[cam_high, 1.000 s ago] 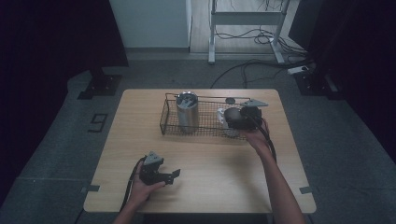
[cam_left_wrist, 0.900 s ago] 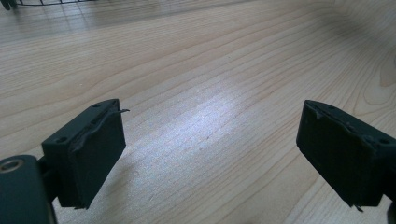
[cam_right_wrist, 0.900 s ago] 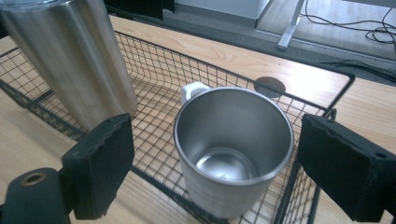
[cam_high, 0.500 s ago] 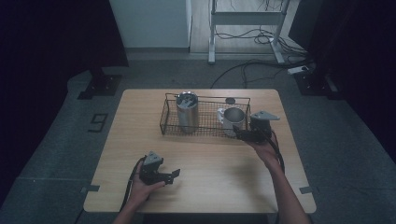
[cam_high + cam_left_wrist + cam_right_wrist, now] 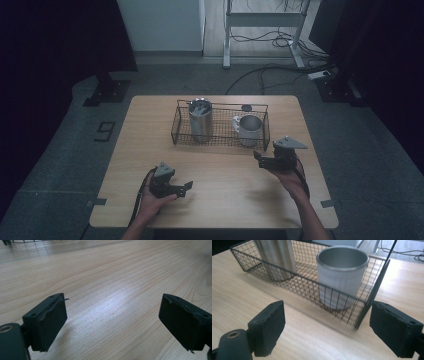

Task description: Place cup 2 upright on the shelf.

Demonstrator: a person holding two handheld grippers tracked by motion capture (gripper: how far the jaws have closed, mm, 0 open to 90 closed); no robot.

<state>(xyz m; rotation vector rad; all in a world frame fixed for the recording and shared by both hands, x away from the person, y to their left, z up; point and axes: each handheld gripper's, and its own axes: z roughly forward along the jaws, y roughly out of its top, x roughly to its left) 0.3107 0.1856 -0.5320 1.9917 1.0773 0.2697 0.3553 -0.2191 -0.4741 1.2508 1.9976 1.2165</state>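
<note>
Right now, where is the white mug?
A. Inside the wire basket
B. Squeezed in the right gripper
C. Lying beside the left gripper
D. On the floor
A. The white mug stands upright inside the wire basket, next to the steel tumbler, while the right gripper is open on the table in front of it, holding nothing.

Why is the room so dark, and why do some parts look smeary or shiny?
High view: light falls on the wooden table while the floor and curtains around it stay dim. Right gripper view: the wire basket front edge and the steel tumbler look smeared with blur, the white mug sharper. Left gripper view: a pale glare patch shines on the wood between the jaws.
</note>
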